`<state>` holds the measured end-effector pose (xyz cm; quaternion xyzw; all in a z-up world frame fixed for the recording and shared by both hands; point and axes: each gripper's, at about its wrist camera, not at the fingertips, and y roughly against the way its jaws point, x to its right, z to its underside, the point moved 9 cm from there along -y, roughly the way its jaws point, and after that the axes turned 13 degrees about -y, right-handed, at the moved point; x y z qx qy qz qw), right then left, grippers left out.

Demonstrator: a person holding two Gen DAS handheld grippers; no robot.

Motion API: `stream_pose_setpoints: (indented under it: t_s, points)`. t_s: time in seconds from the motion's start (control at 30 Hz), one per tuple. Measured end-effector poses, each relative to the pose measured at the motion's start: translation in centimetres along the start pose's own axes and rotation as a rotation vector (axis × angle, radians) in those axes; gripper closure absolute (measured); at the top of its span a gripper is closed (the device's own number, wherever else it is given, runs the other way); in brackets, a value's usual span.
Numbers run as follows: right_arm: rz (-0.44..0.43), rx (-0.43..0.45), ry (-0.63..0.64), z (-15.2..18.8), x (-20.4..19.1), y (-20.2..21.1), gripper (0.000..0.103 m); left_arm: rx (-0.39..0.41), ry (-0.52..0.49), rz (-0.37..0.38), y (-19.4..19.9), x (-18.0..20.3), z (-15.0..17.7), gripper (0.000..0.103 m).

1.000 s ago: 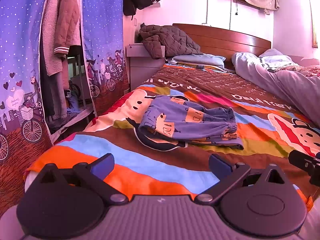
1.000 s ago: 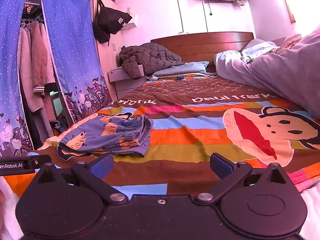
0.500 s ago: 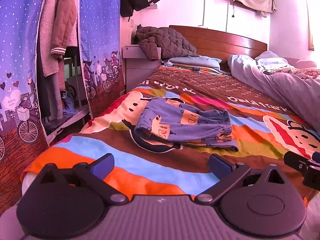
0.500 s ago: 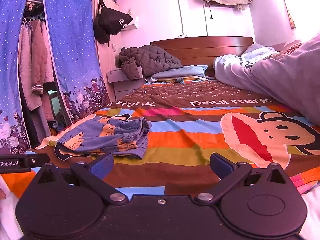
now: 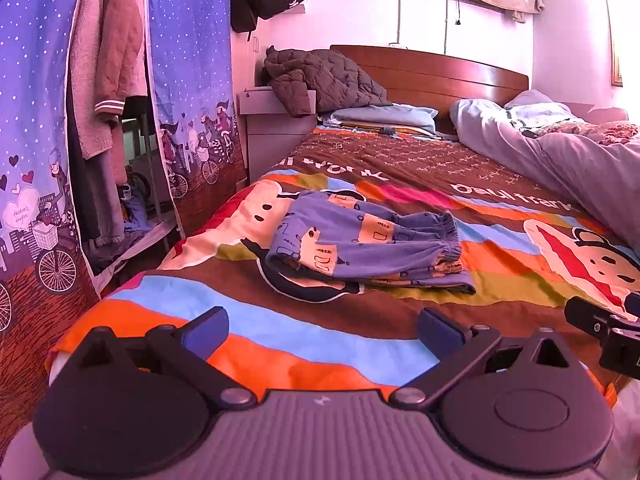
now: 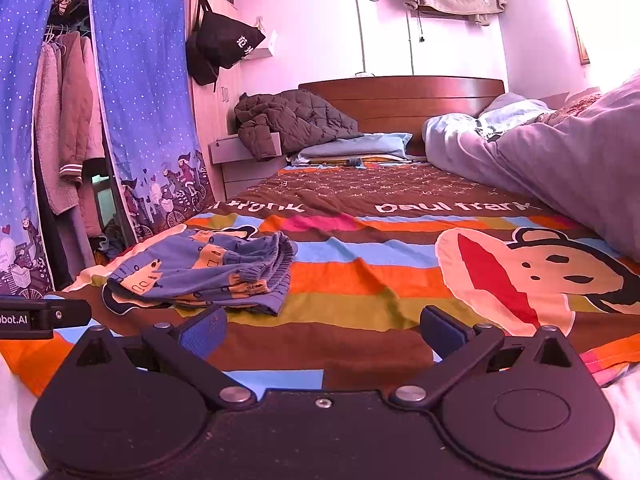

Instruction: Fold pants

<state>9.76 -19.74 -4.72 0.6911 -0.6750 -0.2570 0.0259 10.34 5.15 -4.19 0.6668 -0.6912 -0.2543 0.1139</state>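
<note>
Well, both my left gripper [image 5: 322, 330] and right gripper [image 6: 322, 330] are spread wide and holding nothing, and the little blue pants [image 5: 370, 250] lie bunched on the bed's near left side, soft and light, so I'd pinch the stretchy waistband.

The bedspread [image 6: 400, 280] reads "paul frank"; the left claw's body [image 6: 24, 318] shows "obot.AI"; the black bag [image 6: 228, 46] bears unreadable white characters.
</note>
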Motion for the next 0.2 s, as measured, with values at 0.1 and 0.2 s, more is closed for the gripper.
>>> stream_pose_setpoints:
  t_s: [0.1,0.2]
  points:
    - [-0.001,0.001,0.003,-0.01,0.01,0.0,0.001,0.0,-0.002,0.001,-0.02,-0.02,-0.01,0.0]
    - [-0.001,0.0,0.001,0.01,-0.02,0.0,0.001,-0.01,-0.002,0.004,-0.11,-0.06,0.1,0.0]
